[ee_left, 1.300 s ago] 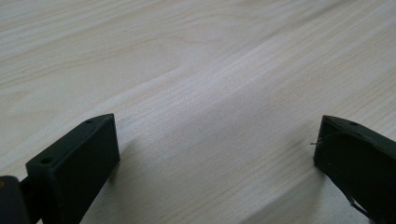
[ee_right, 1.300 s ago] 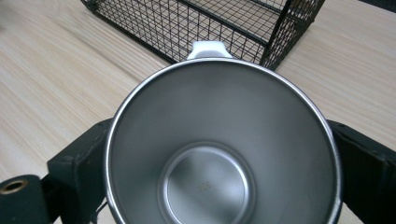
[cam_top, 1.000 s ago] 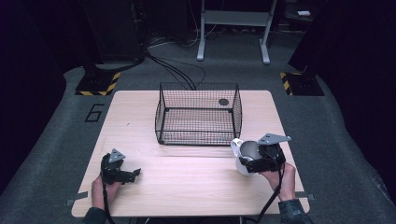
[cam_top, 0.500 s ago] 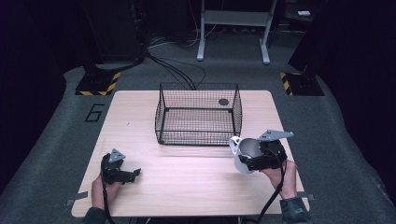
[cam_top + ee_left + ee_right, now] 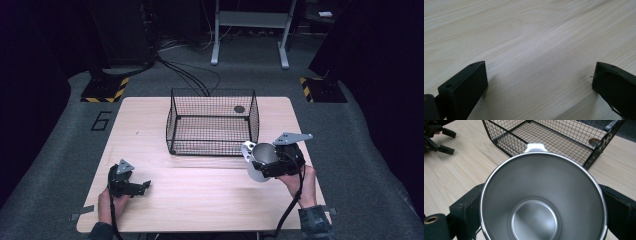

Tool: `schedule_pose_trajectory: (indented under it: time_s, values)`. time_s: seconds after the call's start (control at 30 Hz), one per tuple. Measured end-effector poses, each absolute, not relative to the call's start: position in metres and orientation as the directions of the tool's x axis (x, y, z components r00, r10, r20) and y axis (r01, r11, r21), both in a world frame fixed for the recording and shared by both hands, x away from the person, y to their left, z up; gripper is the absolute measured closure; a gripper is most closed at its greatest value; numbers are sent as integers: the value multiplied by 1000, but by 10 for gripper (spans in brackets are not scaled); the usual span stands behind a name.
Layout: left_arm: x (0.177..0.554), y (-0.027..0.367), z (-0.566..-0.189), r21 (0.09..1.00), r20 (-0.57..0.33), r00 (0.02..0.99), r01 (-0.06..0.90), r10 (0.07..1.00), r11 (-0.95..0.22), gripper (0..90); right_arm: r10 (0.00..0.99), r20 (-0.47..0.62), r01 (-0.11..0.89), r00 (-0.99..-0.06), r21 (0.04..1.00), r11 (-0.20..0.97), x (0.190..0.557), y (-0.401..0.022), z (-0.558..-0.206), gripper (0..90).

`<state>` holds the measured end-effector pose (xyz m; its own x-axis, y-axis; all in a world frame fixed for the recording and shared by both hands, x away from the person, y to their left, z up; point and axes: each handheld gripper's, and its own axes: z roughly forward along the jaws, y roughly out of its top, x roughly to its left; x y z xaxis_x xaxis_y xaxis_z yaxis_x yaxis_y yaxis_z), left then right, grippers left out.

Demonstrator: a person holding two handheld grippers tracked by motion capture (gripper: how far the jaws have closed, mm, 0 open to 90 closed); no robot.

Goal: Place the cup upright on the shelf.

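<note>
My right tool (image 5: 272, 162) pinches a steel cup (image 5: 262, 156) by its sides, held above the desk (image 5: 210, 192) just beside the wire basket's (image 5: 212, 122) near right corner. My left tool (image 5: 131, 186) rests spread wide on the desk, well apart.

Cup base (image 5: 534, 220): I can see a faint stamp at the centre, too small for me to read.
Cup rim (image 5: 499, 170): its near edge is cut off by the bottom of my right gripper view.
Right gripper (image 5: 541, 202): the steel cup hides most of both jaws from me.
Dark disc (image 5: 239, 109): seen through the wire basket (image 5: 172, 120), too small for me to identify.
Left gripper (image 5: 540, 82): both jaws run off the frame's lower edge.
Person's forearms: cut by the high view's bottom edge.
</note>
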<state>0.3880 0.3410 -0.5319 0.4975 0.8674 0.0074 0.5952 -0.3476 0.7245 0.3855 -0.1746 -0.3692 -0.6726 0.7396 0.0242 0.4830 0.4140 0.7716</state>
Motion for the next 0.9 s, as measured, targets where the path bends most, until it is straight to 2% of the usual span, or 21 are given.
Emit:
schedule_pose_trajectory:
  time_s: [0.5, 0.9]
  values:
    - [388, 341, -532, 720, 9, 497, 599, 867, -350, 0, 696, 26, 446, -717, 784, 431, 400, -151, -330, 56]
    - [388, 341, -531, 716, 6, 501, 602, 865, -354, 0, 674, 31, 440, -738, 780, 445, 422, -134, -316, 56]
